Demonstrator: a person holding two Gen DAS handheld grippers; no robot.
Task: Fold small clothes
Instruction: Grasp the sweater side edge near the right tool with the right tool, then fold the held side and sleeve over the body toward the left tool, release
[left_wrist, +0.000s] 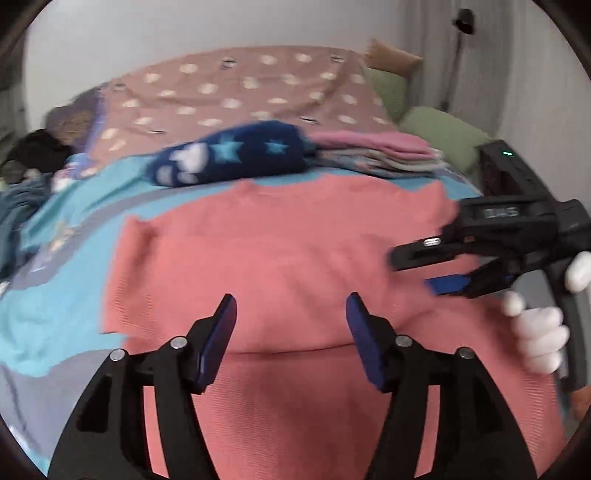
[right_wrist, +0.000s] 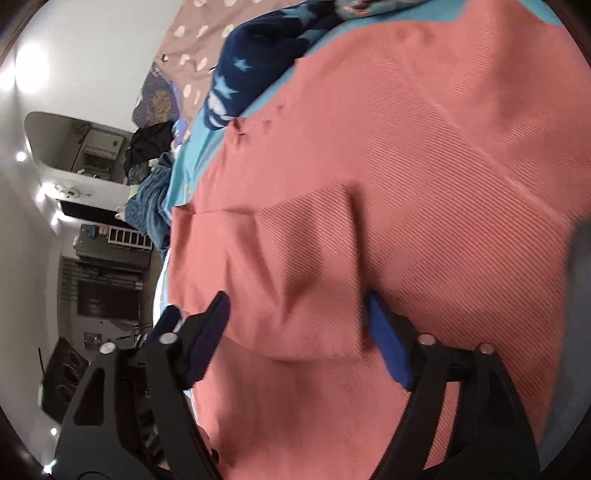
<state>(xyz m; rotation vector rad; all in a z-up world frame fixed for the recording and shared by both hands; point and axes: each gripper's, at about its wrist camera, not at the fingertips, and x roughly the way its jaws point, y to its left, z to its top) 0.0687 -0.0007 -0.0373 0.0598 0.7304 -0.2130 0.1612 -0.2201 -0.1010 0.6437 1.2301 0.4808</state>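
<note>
A salmon-pink garment (left_wrist: 280, 258) lies spread flat on the bed, with a fold line across its near part. My left gripper (left_wrist: 291, 325) is open and empty just above its near middle. My right gripper (left_wrist: 413, 269) comes in from the right over the garment's right edge, jaws apart, held by a white-gloved hand (left_wrist: 539, 332). In the right wrist view the right gripper (right_wrist: 295, 325) is open, rolled sideways, with raised pink cloth (right_wrist: 369, 184) between its fingers; no grip shows.
A navy star-patterned garment (left_wrist: 229, 155) and a stack of folded clothes (left_wrist: 380, 153) lie beyond the pink one. Turquoise bedsheet (left_wrist: 48, 295), dotted brown blanket (left_wrist: 240, 88), green pillows (left_wrist: 443, 133). Dark clothes pile at far left (left_wrist: 33, 151).
</note>
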